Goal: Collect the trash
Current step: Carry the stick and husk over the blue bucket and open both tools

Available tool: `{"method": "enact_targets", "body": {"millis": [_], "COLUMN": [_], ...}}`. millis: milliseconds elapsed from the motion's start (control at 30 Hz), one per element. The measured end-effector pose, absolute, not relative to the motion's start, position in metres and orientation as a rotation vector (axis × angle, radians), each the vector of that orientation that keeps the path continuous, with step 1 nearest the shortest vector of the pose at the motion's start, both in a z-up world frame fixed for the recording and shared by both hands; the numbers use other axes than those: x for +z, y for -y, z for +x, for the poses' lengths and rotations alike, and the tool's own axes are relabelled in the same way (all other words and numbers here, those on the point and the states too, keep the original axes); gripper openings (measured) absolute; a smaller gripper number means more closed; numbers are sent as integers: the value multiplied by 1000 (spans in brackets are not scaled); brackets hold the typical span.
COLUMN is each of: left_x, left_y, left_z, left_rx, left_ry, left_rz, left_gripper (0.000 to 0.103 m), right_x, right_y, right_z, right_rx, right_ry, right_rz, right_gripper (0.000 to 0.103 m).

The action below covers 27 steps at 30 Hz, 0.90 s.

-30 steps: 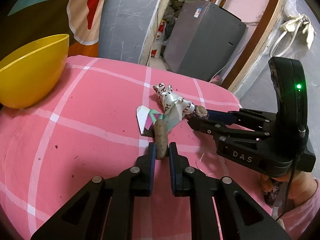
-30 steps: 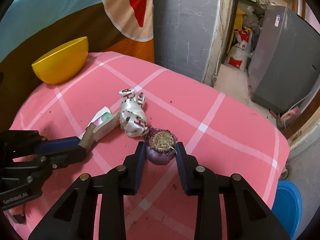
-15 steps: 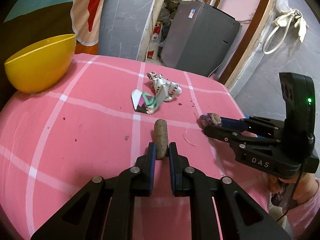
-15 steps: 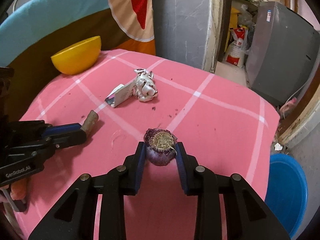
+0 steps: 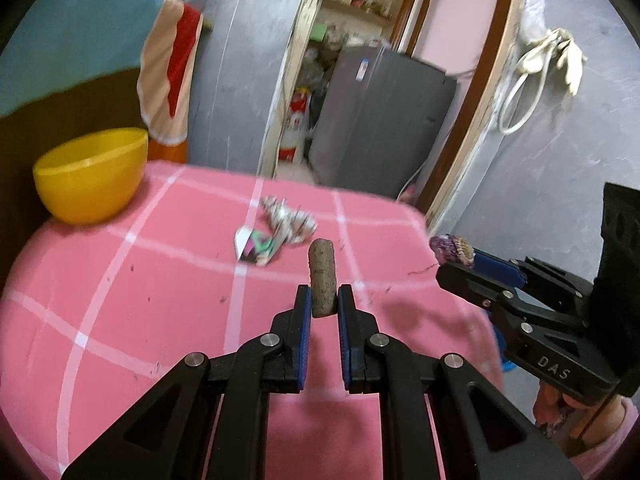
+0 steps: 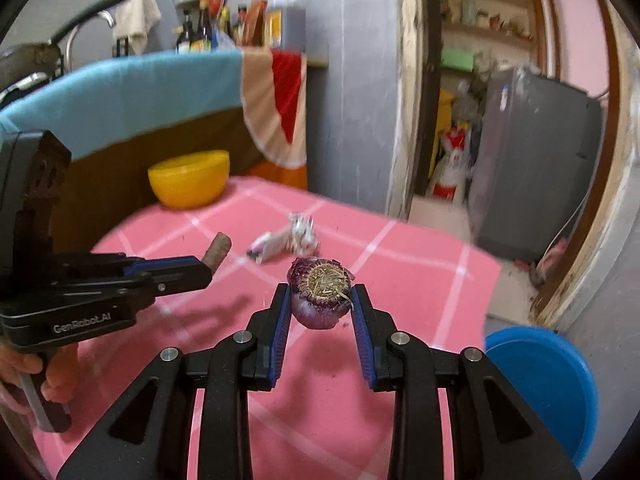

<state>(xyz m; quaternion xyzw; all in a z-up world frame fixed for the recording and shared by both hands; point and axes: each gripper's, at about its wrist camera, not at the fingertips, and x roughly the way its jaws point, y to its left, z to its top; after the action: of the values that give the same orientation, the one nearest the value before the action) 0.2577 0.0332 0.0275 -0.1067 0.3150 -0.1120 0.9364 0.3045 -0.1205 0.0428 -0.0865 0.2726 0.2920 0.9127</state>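
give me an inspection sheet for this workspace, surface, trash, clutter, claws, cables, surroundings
Surface: pink checked tablecloth, dirt specks.
Trash: brown stub and purple onion piece both lifted; crumpled wrapper and folded paper lying touching on the cloth.
Clutter: yellow bowl at the far left edge.
Claws: left claw shut on the stub; right claw shut on the onion piece.
Cables: white cord hanging on the wall.
Surroundings: blue tub on the floor right of the table; grey fridge beyond.

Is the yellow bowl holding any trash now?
Cannot tell: the bowl shows only its outer wall and rim, so its inside is hidden.
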Motion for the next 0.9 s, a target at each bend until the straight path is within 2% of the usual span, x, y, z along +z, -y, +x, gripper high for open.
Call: {"method": "enact_targets", "body": {"millis": [467,900], "left_x": [94,104], "left_y": [28,118], "left_z": [235,253], "left_rx": [-319,-478], "left_ry": [-305,-254], "left_rz": [-111,9], "left_gripper": [10,10], "right_x": [108,97], "right_y": [198,287], "right_z": [270,260], "right_rx": [449,200], "right_ry": [-277,-187], "right_rz": [-24,62], "right_gripper": [28,28]}}
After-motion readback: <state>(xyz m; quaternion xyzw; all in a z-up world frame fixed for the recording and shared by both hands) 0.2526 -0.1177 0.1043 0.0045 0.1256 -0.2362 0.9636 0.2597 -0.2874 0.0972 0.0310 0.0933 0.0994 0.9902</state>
